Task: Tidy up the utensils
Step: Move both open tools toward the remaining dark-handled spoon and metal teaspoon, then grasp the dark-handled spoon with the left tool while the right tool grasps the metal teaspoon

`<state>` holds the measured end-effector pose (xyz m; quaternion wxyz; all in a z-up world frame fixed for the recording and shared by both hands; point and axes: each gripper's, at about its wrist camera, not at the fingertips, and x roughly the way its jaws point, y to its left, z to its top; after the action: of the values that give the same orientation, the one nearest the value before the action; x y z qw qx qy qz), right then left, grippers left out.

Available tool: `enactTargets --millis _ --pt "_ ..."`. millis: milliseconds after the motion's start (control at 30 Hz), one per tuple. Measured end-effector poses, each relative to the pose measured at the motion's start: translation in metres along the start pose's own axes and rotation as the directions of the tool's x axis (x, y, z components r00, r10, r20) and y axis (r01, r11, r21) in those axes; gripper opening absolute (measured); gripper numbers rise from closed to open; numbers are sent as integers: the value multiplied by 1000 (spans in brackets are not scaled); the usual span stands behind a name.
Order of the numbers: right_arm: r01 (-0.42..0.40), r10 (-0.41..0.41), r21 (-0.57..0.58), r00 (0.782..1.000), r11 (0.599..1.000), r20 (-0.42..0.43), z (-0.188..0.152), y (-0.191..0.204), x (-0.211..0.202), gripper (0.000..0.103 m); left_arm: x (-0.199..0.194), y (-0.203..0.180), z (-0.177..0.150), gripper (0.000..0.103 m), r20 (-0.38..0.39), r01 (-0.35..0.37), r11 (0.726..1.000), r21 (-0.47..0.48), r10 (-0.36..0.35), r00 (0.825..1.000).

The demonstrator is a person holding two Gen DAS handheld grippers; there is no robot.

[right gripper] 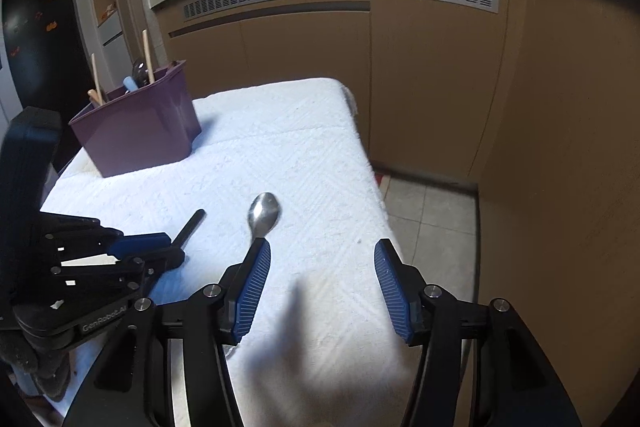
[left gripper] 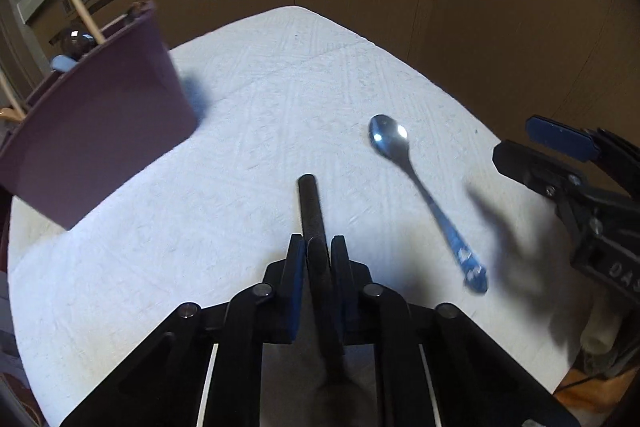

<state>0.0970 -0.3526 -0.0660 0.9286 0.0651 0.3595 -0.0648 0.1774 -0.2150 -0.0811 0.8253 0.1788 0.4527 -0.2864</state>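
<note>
- A thin black rod-like handle [left gripper: 311, 205] is clamped between the closed jaws of the left gripper [left gripper: 317, 259]; its far end sticks out forward over the table [left gripper: 248, 99]. Which utensil it belongs to cannot be told.
- The same handle [right gripper: 191, 225] is seen in the right wrist view, projecting from the left gripper [right gripper: 160, 247] above the white cloth.
- The right gripper [right gripper: 322, 283] is held wide open, with nothing between its blue pads [right gripper: 254, 291].
- A metal spoon [left gripper: 424, 195] is laid flat on the table, bowl pointing away, between the two grippers.
- In the right wrist view the spoon [right gripper: 264, 213] is partly hidden behind the left finger of the right gripper; whether they touch cannot be told.
- A purple holder [right gripper: 138, 125] is stood at the far left of the table, well apart from the spoon.
- Wooden sticks [right gripper: 147, 55] and other utensils are stood upright inside the holder.
</note>
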Motion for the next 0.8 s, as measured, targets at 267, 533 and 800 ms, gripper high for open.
enactTargets --millis 267,533,800 --pt "-121 117 -23 987 992 -111 14 25 30 58 -33 59 -37 6 31 -92 992 -81 95 995" --pt "-73 56 -93 982 993 -179 31 45 83 55 -48 61 -53 16 13 29 997 -77 -28 1000" --pt "-26 -5 -179 986 983 -166 22 60 77 29 -42 28 -52 47 -35 116 993 7 -115 993"
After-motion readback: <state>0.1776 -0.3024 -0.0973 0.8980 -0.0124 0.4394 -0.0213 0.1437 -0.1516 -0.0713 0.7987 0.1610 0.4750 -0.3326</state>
